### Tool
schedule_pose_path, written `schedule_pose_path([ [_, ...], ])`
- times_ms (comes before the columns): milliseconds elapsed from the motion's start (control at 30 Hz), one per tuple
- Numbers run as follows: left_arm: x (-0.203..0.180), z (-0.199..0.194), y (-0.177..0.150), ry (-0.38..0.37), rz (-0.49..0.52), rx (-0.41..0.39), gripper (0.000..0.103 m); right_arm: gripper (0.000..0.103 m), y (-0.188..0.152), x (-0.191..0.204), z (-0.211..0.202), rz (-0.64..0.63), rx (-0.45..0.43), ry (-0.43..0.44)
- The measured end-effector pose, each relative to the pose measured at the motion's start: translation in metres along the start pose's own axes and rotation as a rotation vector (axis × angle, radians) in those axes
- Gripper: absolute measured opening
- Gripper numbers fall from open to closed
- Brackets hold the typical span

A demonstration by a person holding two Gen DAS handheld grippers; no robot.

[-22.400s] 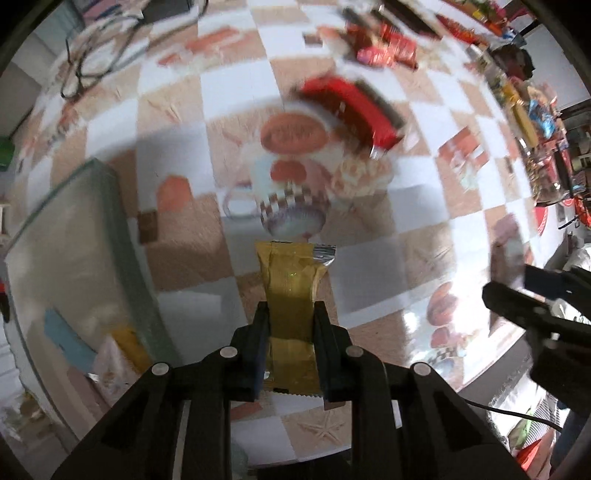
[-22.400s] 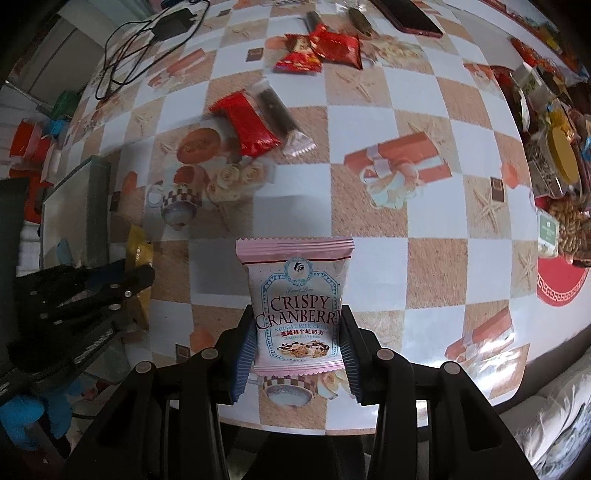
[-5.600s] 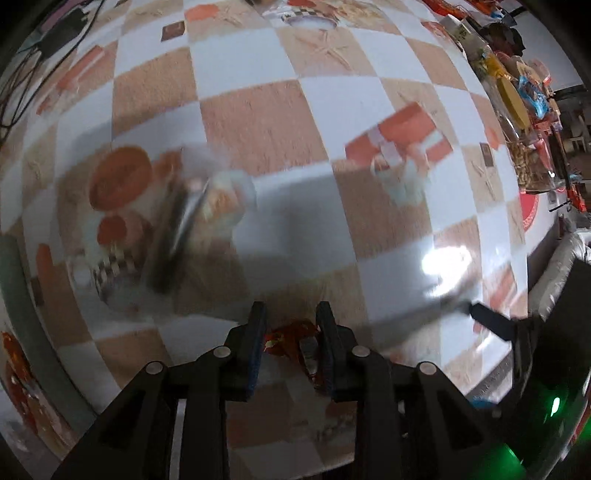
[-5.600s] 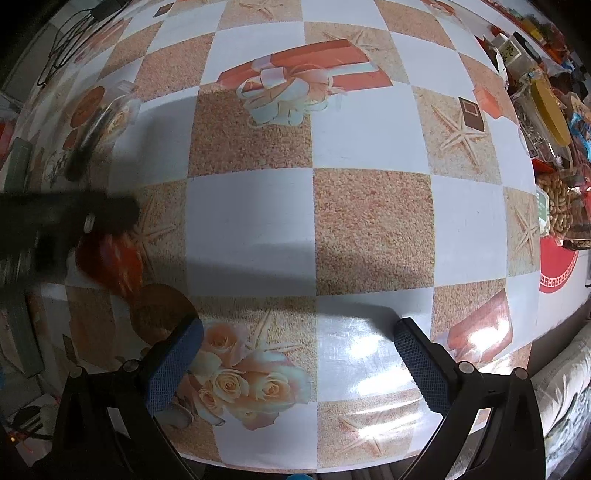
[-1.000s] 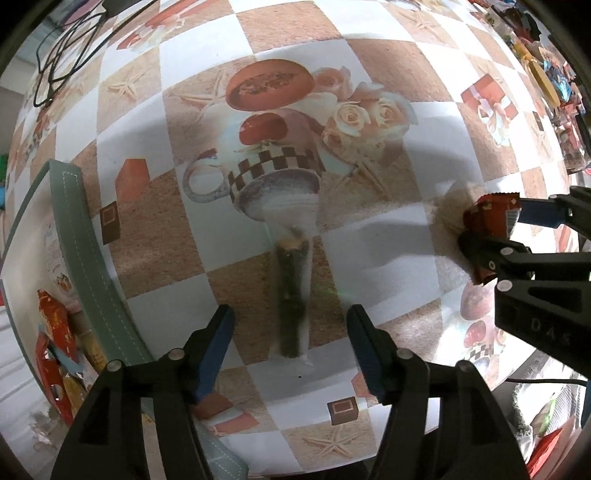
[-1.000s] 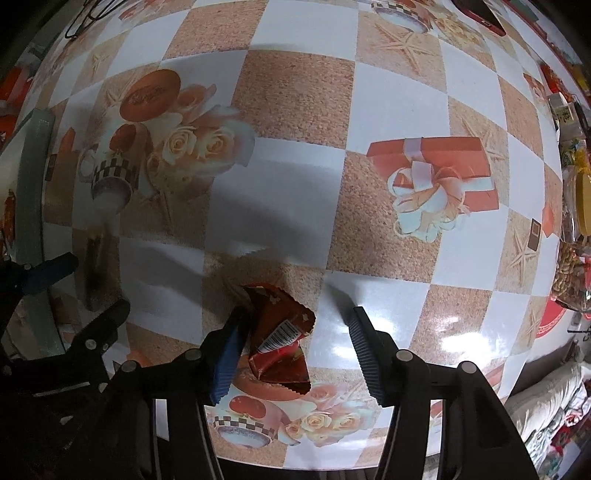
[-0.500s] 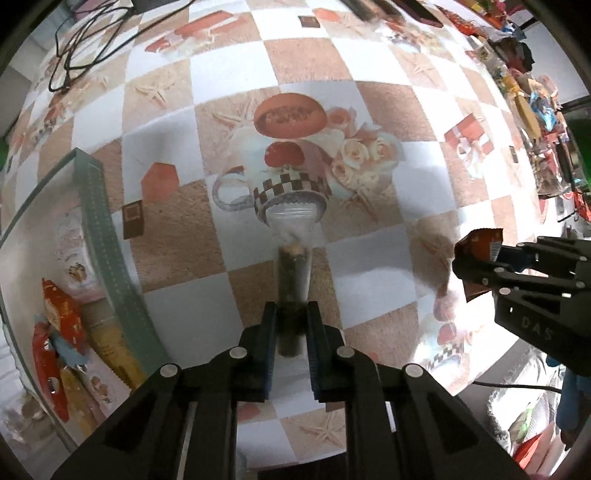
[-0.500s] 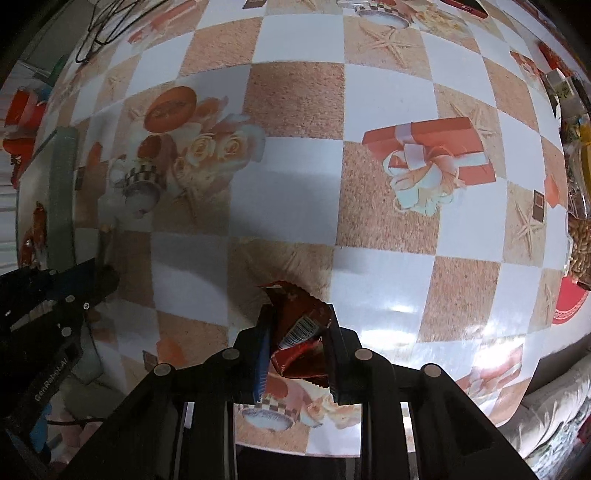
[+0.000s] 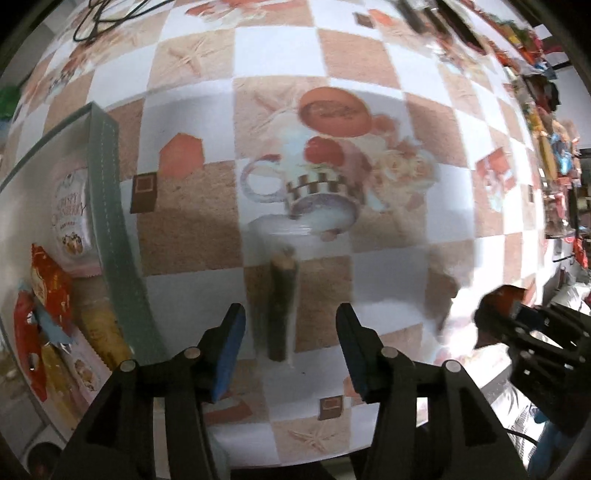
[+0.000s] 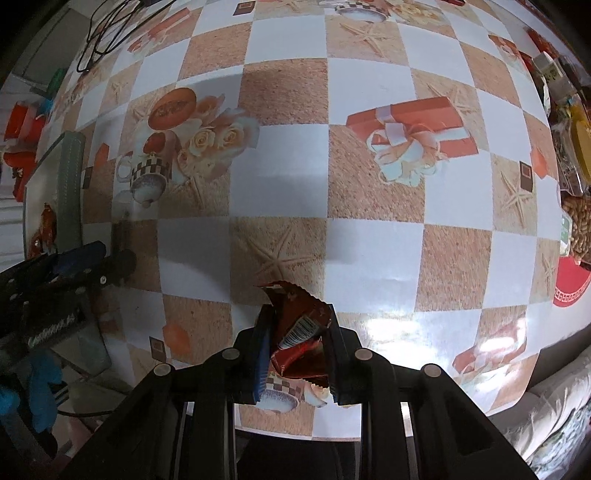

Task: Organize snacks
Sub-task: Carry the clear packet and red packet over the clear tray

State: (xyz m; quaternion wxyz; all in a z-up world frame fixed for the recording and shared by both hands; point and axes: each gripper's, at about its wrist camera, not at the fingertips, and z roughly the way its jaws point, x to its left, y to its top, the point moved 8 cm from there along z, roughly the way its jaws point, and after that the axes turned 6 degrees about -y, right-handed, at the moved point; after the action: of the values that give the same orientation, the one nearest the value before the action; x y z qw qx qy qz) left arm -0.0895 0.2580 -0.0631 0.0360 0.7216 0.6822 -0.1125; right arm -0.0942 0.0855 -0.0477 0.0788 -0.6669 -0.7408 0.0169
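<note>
In the left wrist view my left gripper [image 9: 290,336] is open, its fingers on either side of a dark snack bar in a clear wrapper [image 9: 280,302] lying on the tablecloth. A green-rimmed box [image 9: 110,236] at the left holds several snack packets [image 9: 48,280]. In the right wrist view my right gripper [image 10: 295,336] is shut on a red snack packet [image 10: 295,332], lifted above the table. The right gripper also shows at the right in the left wrist view [image 9: 517,325]. The left gripper shows at the left in the right wrist view [image 10: 92,266].
The checkered tablecloth [image 10: 369,240] carries printed cups, roses and gifts. Jars and food containers [image 10: 576,155] crowd the right edge. Cables [image 10: 107,33] lie at the far left. The table's front edge [image 10: 498,402] is close below.
My left gripper, shut on the clear-wrapped bar half a second ago, has opened; the bar lies on the table. My right gripper stays shut on the red packet, raised slightly.
</note>
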Motion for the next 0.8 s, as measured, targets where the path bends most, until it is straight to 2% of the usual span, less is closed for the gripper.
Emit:
schedule_pose_path([
  [100,0.008,0.010,0.001,0.041,0.016,0.027,0.060,0.026,-0.007,-0.007,-0.007,0.012,0.001,0.012],
  [200,0.001,0.018,-0.001,0.072,0.045,0.023,0.067,0.026,-0.008,-0.011,-0.004,0.021,0.002,0.021],
  [300,-0.009,0.022,0.003,0.097,0.036,0.020,0.068,0.026,-0.004,-0.014,0.001,0.021,0.003,0.026],
  [367,-0.014,0.022,0.007,0.099,0.031,0.011,0.061,0.026,-0.002,-0.009,0.002,0.017,0.001,0.027],
  [400,-0.016,0.020,0.009,0.100,0.039,-0.002,0.044,0.026,-0.001,-0.013,0.002,0.014,-0.001,0.028],
  [433,-0.018,0.018,0.011,0.092,0.054,-0.009,0.021,0.026,-0.001,-0.012,0.002,0.012,-0.003,0.030],
  [467,-0.021,0.017,0.013,0.066,0.056,-0.003,0.016,0.026,0.000,-0.011,0.001,0.011,-0.006,0.031],
  [633,-0.017,0.005,0.012,0.030,0.037,-0.024,0.016,0.026,0.005,-0.005,-0.007,0.012,-0.021,0.040],
  [800,-0.024,-0.019,0.010,0.017,0.079,-0.079,0.016,0.026,0.005,0.002,-0.021,-0.002,-0.043,0.056],
])
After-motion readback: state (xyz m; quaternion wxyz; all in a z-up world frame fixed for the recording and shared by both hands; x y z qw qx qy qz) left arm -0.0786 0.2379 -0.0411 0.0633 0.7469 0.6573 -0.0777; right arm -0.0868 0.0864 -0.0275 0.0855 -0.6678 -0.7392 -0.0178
